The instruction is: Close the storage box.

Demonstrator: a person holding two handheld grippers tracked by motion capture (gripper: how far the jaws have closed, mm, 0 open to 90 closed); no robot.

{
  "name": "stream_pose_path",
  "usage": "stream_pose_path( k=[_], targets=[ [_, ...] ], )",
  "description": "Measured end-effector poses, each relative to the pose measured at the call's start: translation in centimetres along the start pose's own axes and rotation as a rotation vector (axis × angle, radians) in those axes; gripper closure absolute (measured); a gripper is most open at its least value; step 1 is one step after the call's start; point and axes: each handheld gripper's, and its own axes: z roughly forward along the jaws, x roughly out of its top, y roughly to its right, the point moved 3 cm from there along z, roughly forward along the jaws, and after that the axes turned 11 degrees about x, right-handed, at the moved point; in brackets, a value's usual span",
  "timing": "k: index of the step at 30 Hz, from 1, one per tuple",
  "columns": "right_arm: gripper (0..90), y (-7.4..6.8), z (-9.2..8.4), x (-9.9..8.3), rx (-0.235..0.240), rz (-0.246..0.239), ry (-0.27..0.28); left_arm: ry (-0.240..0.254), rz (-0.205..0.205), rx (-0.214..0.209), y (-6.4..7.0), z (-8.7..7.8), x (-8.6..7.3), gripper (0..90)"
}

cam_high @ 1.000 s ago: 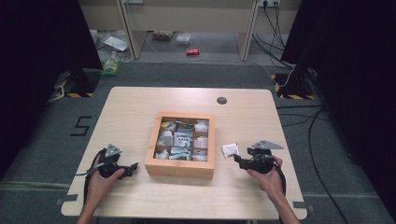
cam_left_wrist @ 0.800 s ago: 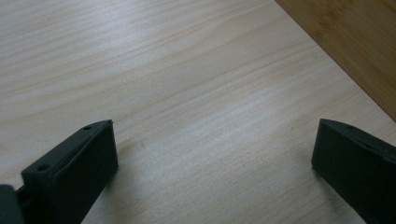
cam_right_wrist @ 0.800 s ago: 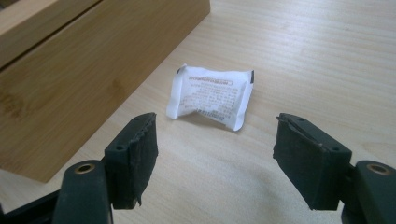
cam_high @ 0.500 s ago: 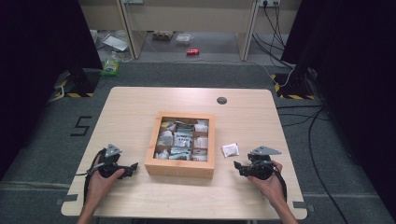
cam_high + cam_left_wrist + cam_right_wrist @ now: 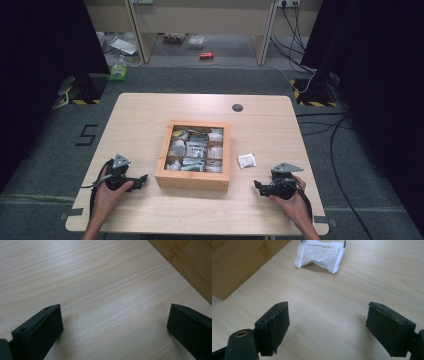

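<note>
the right gripper (image 5: 261, 187) rests low over the table (image 5: 140, 115), near the front edge on the person's right side. its jaws stand wide apart with nothing between them, and they have just been opening further; in the right gripper view i see only bare wood between the two black pads (image 5: 277, 326).

a little ahead of these jaws lies the white sachet (image 5: 320, 254), flat on the table and apart from the gripper. in the high view the same sachet (image 5: 246, 160) is just beside the right wall of the wooden box (image 5: 192, 181), not touching it. the box stands in the middle of the table and holds many similar small packets (image 5: 194, 149) in its compartments.

the left gripper (image 5: 138, 180) is on the other side of the box, near its left wall, also open and empty, with plain table between its jaws.

i judge the sachet to be very light, thin and soft, with a smooth wrapper that can slip or crumple. one edge seems to be bent up a little, so it does not lie fully flat. the best place to hold it is probably this raised edge or a sealed end, with the jaws coming low and closing gently, because a hard pinch in the middle may only push it along the table.
</note>
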Motion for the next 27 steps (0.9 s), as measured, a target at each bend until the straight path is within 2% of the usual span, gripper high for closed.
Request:
stream_pose_path(
  k=[9, 15, 27],
  targets=[
    [16.6, 0.04, 0.10, -0.47, -0.024, 0.007, -0.002, 0.000, 0.000, 0.000, 0.00, 0.00, 0.00, 0.0],
    [13.5, -0.14, 0.46, -0.71, -0.056, -0.059, -0.010, 0.000, 0.000, 0.000, 0.00, 0.00, 0.00, 0.0],
    [9.2, -0.19, 0.69, -0.79, -0.048, -0.065, -0.004, 0.000, 0.000, 0.000, 0.01, 0.00, 0.00, 0.0]
  ],
)
